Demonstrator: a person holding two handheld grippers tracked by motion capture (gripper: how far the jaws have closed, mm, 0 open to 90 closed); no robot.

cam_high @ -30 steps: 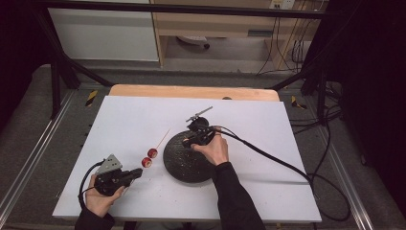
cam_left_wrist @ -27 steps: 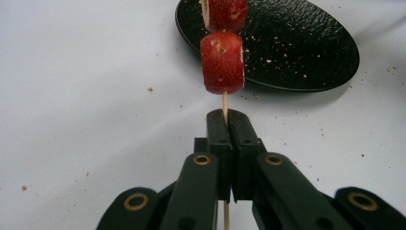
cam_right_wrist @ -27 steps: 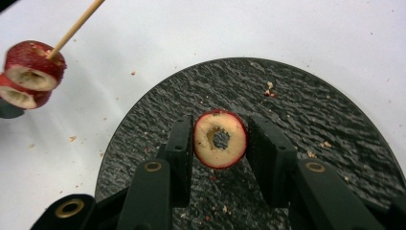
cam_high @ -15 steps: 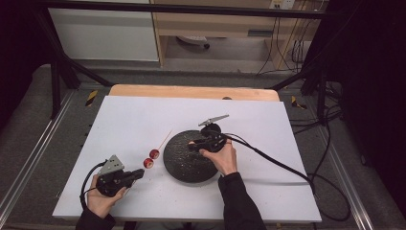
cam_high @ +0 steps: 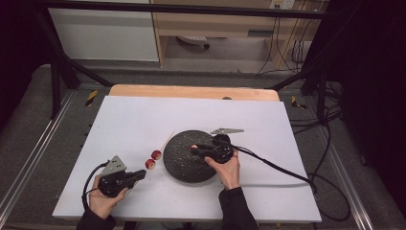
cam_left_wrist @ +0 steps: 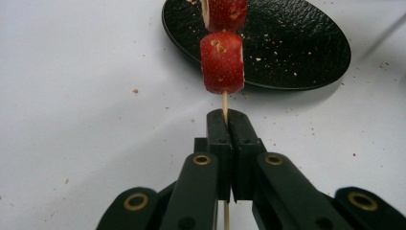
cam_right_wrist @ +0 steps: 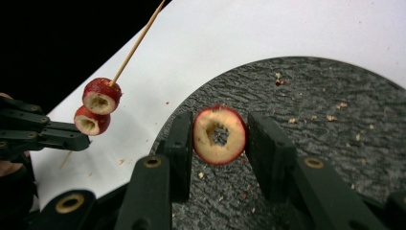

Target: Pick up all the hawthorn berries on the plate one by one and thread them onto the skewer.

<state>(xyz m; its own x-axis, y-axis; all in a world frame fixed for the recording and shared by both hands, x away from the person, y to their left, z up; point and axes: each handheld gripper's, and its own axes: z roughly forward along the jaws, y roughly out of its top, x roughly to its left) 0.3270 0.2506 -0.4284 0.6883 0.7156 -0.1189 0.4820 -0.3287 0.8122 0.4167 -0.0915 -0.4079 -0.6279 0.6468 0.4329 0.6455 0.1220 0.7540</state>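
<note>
High view puts my left hand (cam_high: 103, 196) at about 7 o'clock on the white table (cam_high: 134, 120), forearm coming in from the bottom edge, knuckles wrapped round the left gripper (cam_high: 140, 174), which lies nearly level and points toward 2 o'clock. Its jaws are pressed together on a thin wooden skewer (cam_left_wrist: 224, 103); in the left gripper view the stick runs straight up out of the closed tips. Two red fruit rings (cam_left_wrist: 222, 61) sit threaded on that stick just past the tips, one behind the other, hanging above the table just beside the near rim of the black plate (cam_left_wrist: 306, 52). From above, the rings (cam_high: 153, 159) show at 9 o'clock of the plate (cam_high: 184, 167), and the bare end of the stick slants on toward 1 o'clock.

My right hand (cam_high: 229, 167) reaches in from 5 o'clock with the wrist bent left, so the right gripper (cam_high: 195, 149) lies across the plate and points toward 9 o'clock. Its jaws stand a ring's width apart and clamp a third fruit ring (cam_right_wrist: 219, 135) by its sides, the cored hole facing the camera, over the plate's speckled surface. In the right gripper view the left gripper (cam_right_wrist: 86, 140) and its loaded stick sit at 9 o'clock, apart from my ring.
</note>
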